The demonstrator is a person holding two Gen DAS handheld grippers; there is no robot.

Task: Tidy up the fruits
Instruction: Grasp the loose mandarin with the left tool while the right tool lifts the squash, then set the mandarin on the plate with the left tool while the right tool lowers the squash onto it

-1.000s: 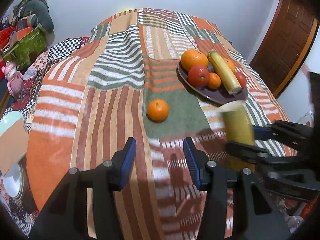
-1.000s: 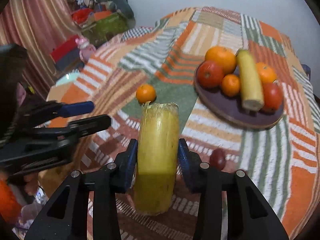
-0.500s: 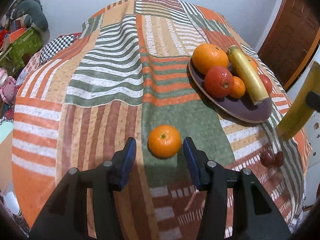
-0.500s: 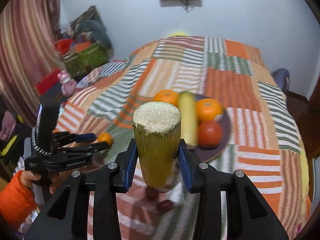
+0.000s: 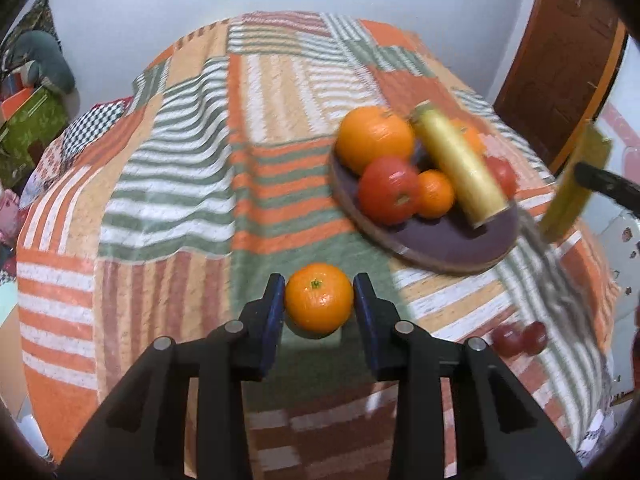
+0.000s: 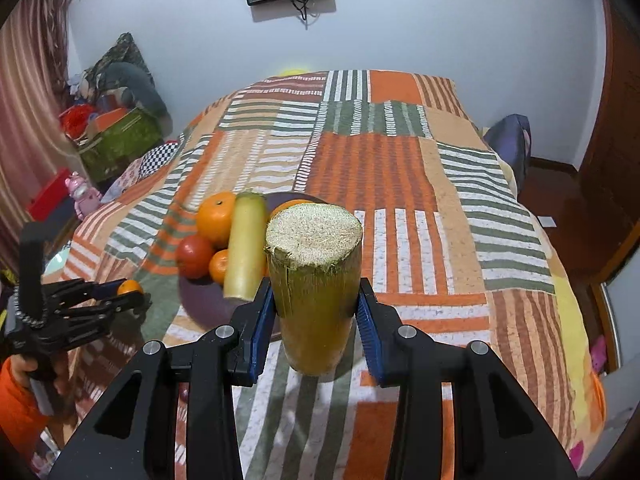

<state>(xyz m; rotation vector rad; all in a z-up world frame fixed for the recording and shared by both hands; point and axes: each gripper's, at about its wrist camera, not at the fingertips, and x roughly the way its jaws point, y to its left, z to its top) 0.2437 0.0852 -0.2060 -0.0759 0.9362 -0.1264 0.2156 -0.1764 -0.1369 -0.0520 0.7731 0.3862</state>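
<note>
A small orange tangerine [image 5: 319, 298] lies on the striped cloth between the blue pads of my left gripper [image 5: 320, 300]; the jaws stand around it, still slightly apart. It also shows in the right wrist view [image 6: 129, 288]. My right gripper [image 6: 316, 300] is shut on a yellow-green sugarcane piece [image 6: 314, 276], held upright above the cloth to the right of the purple plate [image 5: 448, 240]. The plate holds a big orange [image 5: 374, 138], a red tomato [image 5: 388, 190], a small tangerine [image 5: 435, 194] and another cane piece [image 5: 460, 168].
Two dark red grapes [image 5: 518, 336] lie on the cloth at the table's right edge. The patchwork cloth [image 6: 380, 168] covers the whole table. A wooden door [image 5: 560, 60] stands at the right; boxes and toys [image 6: 116, 136] sit on the left floor.
My left gripper moved forward until its pads flank the tangerine and narrowed around it. My right gripper lifted the cane piece and swung it rightward, beside the plate.
</note>
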